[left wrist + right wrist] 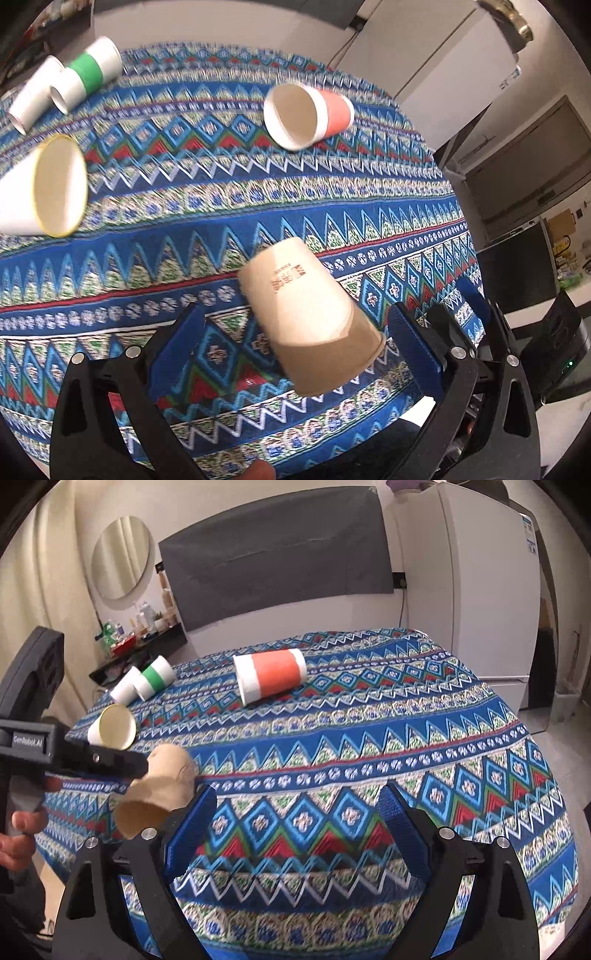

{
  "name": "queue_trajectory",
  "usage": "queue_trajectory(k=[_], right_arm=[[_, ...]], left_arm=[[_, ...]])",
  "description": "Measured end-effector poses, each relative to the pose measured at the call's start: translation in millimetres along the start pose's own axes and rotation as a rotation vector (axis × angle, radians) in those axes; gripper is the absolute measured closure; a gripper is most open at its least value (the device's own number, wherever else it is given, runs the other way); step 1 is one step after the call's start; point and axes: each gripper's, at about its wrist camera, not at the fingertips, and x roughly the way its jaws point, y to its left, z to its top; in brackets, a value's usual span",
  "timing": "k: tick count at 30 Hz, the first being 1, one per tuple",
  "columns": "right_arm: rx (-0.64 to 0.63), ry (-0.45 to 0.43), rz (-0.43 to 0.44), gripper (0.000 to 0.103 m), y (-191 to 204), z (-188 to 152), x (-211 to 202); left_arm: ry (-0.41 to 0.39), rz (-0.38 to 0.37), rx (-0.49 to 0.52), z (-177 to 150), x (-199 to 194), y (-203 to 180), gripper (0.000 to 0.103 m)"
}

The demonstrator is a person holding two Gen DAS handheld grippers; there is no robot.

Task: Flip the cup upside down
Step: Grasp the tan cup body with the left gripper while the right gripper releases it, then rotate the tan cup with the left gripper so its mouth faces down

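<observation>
A tan paper cup [310,321] tips between the spread fingers of the left gripper [295,347], base pointing away, rim nearest the camera, above the patterned desk [221,206]. The right gripper [295,827], also spread and empty, sits farther off.

Five paper cups were in view: one brown cup [310,325], one orange-banded cup [308,115], one green-banded cup [86,74], and two white cups [35,94] [40,186]. Two grippers showed.
</observation>
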Motion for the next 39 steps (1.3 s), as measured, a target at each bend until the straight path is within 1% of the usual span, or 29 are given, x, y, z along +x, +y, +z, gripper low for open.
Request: queue_trajectory(k=[4, 6, 7, 8, 9, 10, 12, 14, 18, 22, 24, 28, 30, 34, 39], right_arm=[[0.017, -0.008, 0.001, 0.017, -9, 9, 15], [0.029, -0.007, 0.008, 0.017, -13, 10, 21], [0.034, -0.001, 0.011, 0.017, -15, 10, 25], [0.035, 0.002, 0.011, 0.017, -16, 10, 27], [0.037, 0.002, 0.009, 0.017, -17, 9, 29], [0.042, 0.001, 0.01, 0.017, -19, 9, 30], [0.059, -0.01, 0.009, 0.017, -24, 8, 31], [0.075, -0.016, 0.01, 0.017, -27, 7, 31], [0.086, -0.019, 0.011, 0.017, -29, 4, 31], [0.078, -0.019, 0.015, 0.017, -22, 5, 30], [0.066, -0.024, 0.018, 0.017, -16, 5, 28], [0.041, -0.023, 0.022, 0.017, -4, 5, 27], [0.029, -0.017, 0.019, 0.017, 3, 5, 27], [0.015, -0.016, 0.017, 0.017, 15, 4, 24], [0.002, -0.023, 0.023, 0.017, 29, 0, 19]], left_arm=[[0.061, 0.002, -0.038, 8, 14, -1, 0.006], [0.076, -0.003, -0.039, 11, 17, -2, 0.009], [0.081, -0.005, -0.045, 13, 18, -2, 0.015], [0.086, -0.006, -0.05, 16, 20, -3, 0.024], [0.088, -0.004, -0.051, 18, 22, -3, 0.029], [0.094, -0.008, -0.053, 20, 25, -3, 0.042], [0.1, -0.032, -0.063, 24, 29, -1, 0.042], [0.096, -0.043, -0.077, 26, 30, 1, 0.044], [0.063, -0.037, -0.065, 27, 21, 6, 0.046], [0.037, -0.027, -0.045, 27, 9, 11, 0.047], [0.011, -0.018, -0.022, 26, 1, 13, 0.047], [-0.067, 0.023, 0.047, 22, -16, 16, 0.047], [-0.096, 0.041, 0.065, 18, -24, 19, 0.047], [-0.153, 0.121, 0.137, 10, -30, 21, 0.047], [-0.248, 0.171, 0.17, -2, -39, 32, 0.047]])
